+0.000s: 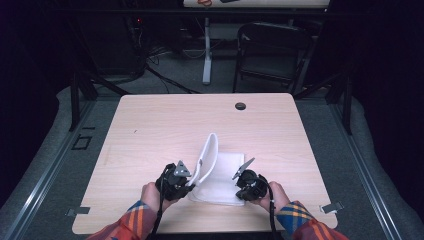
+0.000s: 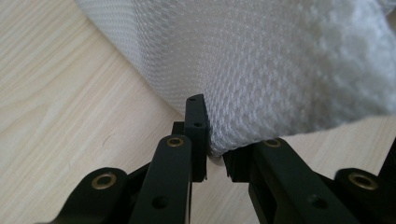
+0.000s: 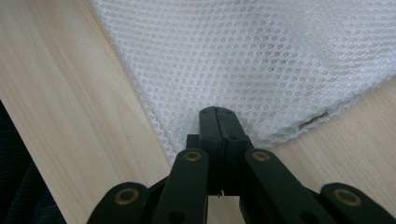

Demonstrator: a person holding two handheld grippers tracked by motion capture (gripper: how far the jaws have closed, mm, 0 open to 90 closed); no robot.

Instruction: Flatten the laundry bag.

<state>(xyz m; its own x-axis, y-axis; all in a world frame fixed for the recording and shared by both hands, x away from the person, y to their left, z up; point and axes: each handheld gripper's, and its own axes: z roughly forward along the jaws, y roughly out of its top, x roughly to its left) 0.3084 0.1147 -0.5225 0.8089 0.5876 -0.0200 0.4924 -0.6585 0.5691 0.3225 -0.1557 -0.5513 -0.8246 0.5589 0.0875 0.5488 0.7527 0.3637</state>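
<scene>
White bubble-wrap sheet [image 1: 220,175] sits on the near half of the light wood table [image 1: 150,130], between the two hands, long side running away from the person. Left gripper [image 1: 192,179] has its jaws clamped on the sheet's left edge: in the left gripper view the wrap [image 2: 261,70] comes down from above and its rim is nipped between the two black pads [image 2: 196,126], narrow gap with just the film thickness in it. That edge is lifted off the table and curls upward and forward in an arc, visible in the high view as a standing white flap just beyond the left gripper. Right gripper [image 1: 246,186] is at the sheet's near right part, jaws fully closed, pads [image 3: 218,123] pressed together tip to tip. In the right gripper view the wrap [image 3: 261,56] lies flat on the wood and spreads out ahead of the tips; the closed tips rest right at the sheet's near corner, and I can't tell whether any film is pinched between them or they just bear on top of it. A small brown mark [image 3: 312,120] sits near the sheet's edge, to the right of the tips. Both hands [image 1: 150,192] hold the grippers low over the table, plaid sleeves [image 1: 125,222] coming in from the bottom edge. The rest of the sheet lies flat between the grippers.
</scene>
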